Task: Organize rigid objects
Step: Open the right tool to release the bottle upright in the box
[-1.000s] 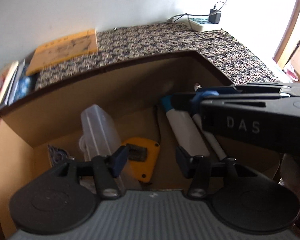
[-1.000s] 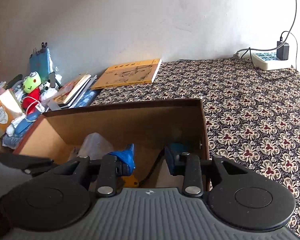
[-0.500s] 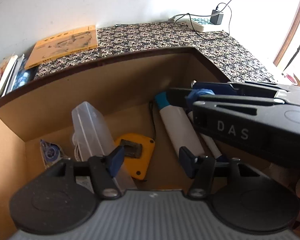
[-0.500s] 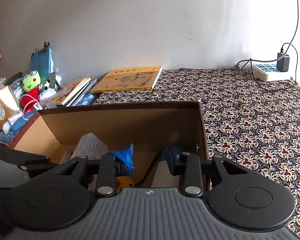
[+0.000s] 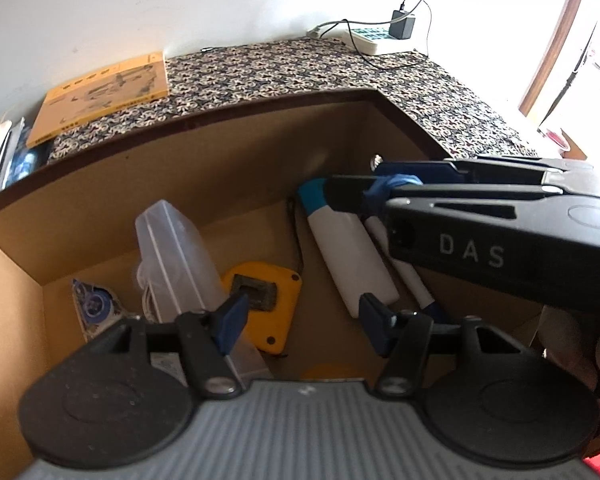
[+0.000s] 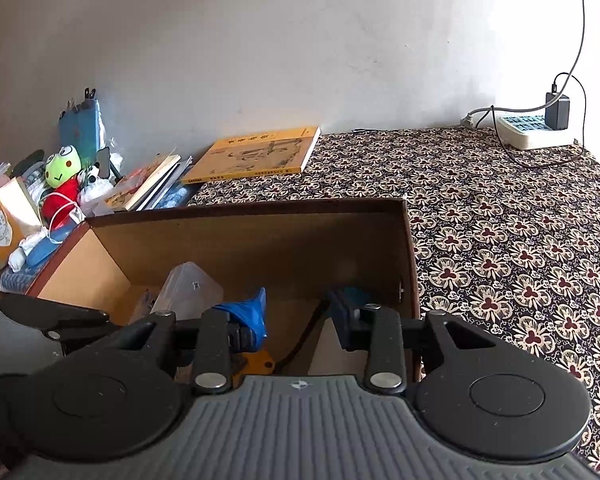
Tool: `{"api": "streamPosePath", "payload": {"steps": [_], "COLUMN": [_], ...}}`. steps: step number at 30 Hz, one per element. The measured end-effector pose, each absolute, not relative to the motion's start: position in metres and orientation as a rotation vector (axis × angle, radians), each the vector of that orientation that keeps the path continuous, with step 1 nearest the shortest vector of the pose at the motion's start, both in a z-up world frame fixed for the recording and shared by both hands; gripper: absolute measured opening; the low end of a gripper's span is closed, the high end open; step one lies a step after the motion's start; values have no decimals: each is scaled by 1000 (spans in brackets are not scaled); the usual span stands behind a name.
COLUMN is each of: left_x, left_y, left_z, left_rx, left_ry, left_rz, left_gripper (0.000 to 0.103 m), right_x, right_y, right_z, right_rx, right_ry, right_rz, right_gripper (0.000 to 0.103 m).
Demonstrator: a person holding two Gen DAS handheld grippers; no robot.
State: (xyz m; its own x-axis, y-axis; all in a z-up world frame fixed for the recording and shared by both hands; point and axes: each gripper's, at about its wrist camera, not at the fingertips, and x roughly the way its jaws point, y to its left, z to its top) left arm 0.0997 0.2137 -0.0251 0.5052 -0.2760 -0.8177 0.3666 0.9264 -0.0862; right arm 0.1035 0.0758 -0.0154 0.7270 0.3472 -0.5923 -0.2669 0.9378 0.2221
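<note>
bare box floor point(image 5: 324, 332) between clutter

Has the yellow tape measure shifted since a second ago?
No. The yellow tape measure still lies beside the clear case, left of the white tube.

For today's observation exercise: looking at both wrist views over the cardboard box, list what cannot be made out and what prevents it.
- Marker, left wrist view: upper part hidden behind the right gripper.
- Yellow tape measure, right wrist view: mostly hidden by the gripper body.
- Small blue-printed item in the box corner, left wrist view: partly covered by the left gripper; print unreadable.
- Yellow book, right wrist view: title too small.
</note>
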Motion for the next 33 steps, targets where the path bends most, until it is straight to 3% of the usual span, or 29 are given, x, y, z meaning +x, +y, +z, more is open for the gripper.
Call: {"api": "streamPosePath", "payload": {"steps": [33], "left_x": [100], "left_y": [214], "left_z": [-25], "left_rx": [110], "left_ry": [944], "left_rz": [-345], "left_gripper": [65], "right_x": [102], "right_y": [80], "right_z": [-19], "right_rx": [83], "right_ry": [631], "right_rz": [304], "right_gripper": [20]}}
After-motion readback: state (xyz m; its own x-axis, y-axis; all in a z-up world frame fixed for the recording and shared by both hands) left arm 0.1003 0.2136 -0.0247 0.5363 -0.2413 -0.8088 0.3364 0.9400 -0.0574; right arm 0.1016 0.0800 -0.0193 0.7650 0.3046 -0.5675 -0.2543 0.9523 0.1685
